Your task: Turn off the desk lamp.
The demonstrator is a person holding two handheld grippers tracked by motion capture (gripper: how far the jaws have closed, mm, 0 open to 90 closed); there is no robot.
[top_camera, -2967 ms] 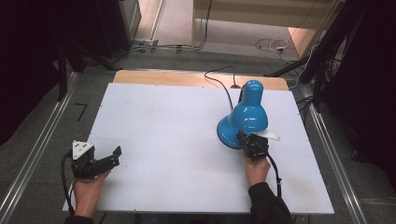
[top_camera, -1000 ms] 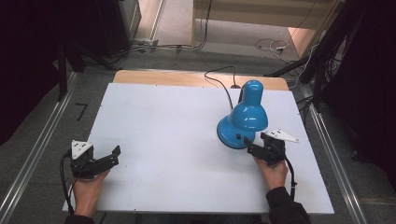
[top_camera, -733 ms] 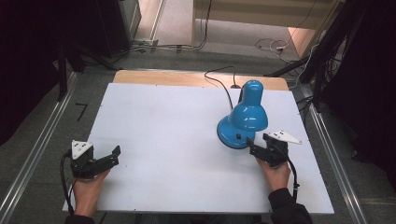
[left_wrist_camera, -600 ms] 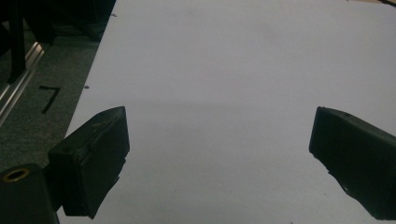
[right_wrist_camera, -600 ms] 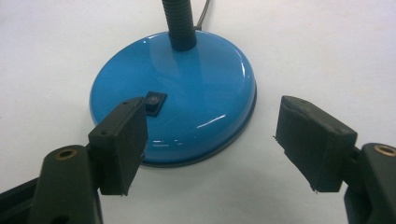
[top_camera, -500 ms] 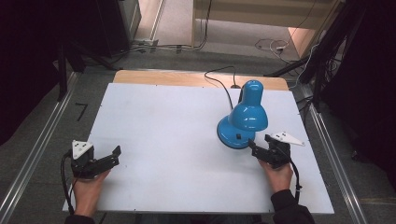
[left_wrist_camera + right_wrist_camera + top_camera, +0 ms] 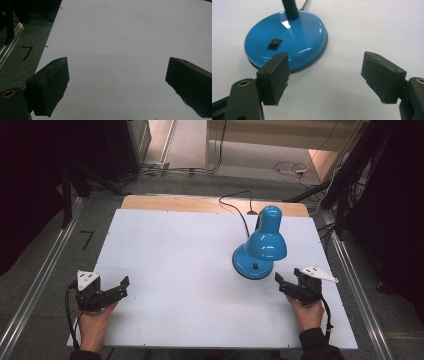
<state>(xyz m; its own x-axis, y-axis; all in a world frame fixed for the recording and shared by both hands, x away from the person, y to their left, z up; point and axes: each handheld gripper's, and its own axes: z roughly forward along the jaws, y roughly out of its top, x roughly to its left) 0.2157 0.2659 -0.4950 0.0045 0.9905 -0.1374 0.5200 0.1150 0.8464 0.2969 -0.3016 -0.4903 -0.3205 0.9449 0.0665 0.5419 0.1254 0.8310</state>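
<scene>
A blue desk lamp [image 7: 266,240] stands right of the middle of the white table [image 7: 175,250], its shade tipped down over its round base [image 7: 245,265]. In the right gripper view the base [image 7: 299,37] carries a small black switch [image 7: 274,44] and lies just ahead and to the left. My right gripper [image 7: 281,285] sits just right of the base, apart from it, open with nothing between its jaws [image 7: 324,75]. My left gripper [image 7: 121,288] rests near the front left corner, open [image 7: 117,82] over bare table.
The lamp's black cable [image 7: 235,207] runs back over a wooden strip [image 7: 165,202] at the table's far edge. Metal rails [image 7: 35,285] flank the table on the floor. A black tape mark [image 7: 27,52] lies on the floor left of the table.
My right gripper has drawn away from the lamp's base, to the right and a little toward the near edge. The left gripper and the lamp have not moved.
</scene>
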